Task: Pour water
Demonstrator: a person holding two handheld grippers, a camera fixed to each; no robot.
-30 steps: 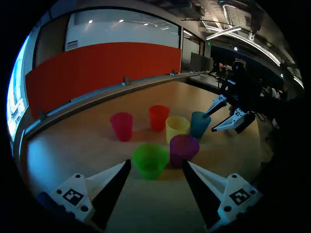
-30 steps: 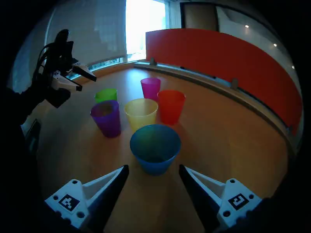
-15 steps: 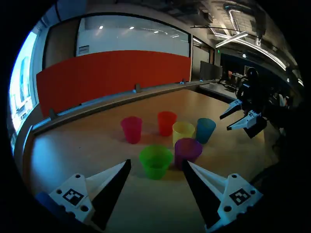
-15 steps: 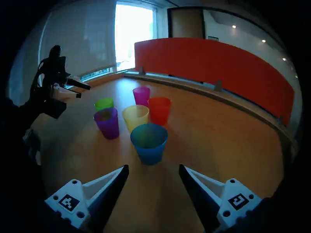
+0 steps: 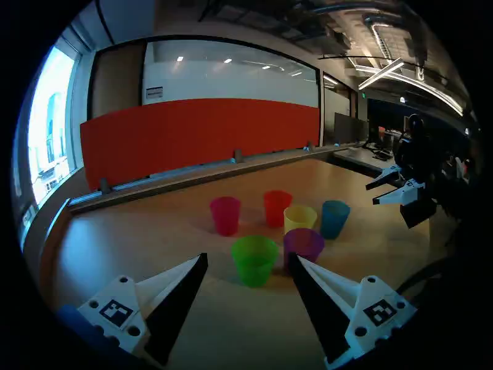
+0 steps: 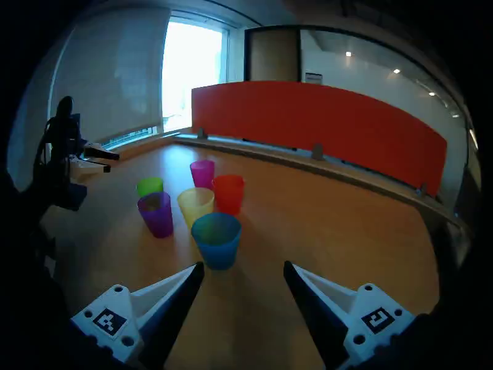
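Left gripper view: the left hand-held gripper (image 5: 247, 258) hangs over the desk (image 5: 142, 234), its two fingers spread wide with nothing between them. Just past the fingertips at 12 o'clock stands the green cup (image 5: 254, 259), with the purple cup (image 5: 303, 242) just beside it at 1 o'clock. Farther out stand the pink cup (image 5: 225, 214) at 11 o'clock, the red cup (image 5: 277, 206) at 12, and the yellow cup (image 5: 300, 217) and blue cup (image 5: 334, 218) toward 1. All six are upright in one tight cluster. Whether any of them holds water I cannot tell.

In the right gripper view, the right hand-held gripper (image 6: 243, 265) is likewise spread and empty. The blue cup is nearest to it at 12 o'clock, apart from both fingers. The left hand-held gripper hovers near 9 o'clock there, well apart from the cups. A red partition (image 6: 320, 123) runs along the desk's far edge, and a bright window (image 6: 191, 74) lies at 11 o'clock.
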